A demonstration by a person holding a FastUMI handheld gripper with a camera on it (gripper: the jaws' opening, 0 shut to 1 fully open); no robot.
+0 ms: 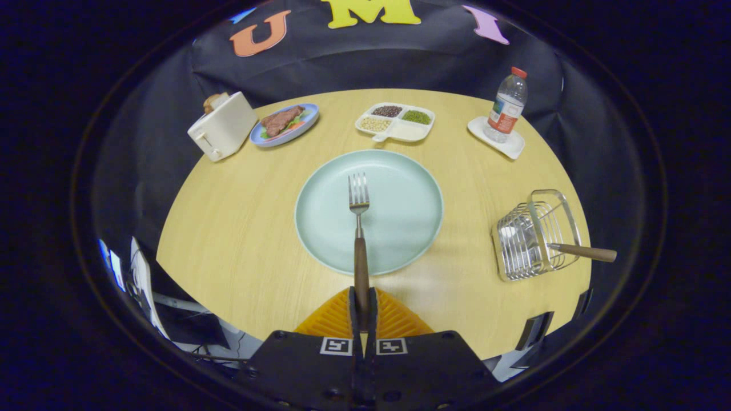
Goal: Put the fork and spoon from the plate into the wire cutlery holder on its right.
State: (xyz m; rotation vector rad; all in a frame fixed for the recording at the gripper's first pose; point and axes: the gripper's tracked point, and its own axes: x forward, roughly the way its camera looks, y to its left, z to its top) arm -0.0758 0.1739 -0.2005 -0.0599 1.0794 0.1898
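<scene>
Now, at the worktop: one utensil is stowed and the other is in hand.
Fingers: the gripper (363,311) has its ribbed orange fingers (331,319) pressed together on the wooden handle of the fork (358,228), gripping it low so the tines point straight ahead.
Fork: steel tines and neck with a dark wood handle; it hangs over the plate (400,217), apparently lifted clear, though height is hard to judge.
Plate: round, pale green and glossy, with nothing else on it.
Spoon: a wooden handle (582,251) juts sideways out of the wire cutlery holder (534,234), so the spoon appears already placed; its bowl is hidden among the wires.
Holder: silver wire basket, boxy, standing on the worktop (228,228) well to the plate's right.
Worktop: round, light wood grain.
Background: white toaster (223,125), blue dish of food (284,124), divided tray of beans (395,121), water bottle (505,105) on a white coaster.
Next, likely: swing the fork right and lower it into the holder.
</scene>
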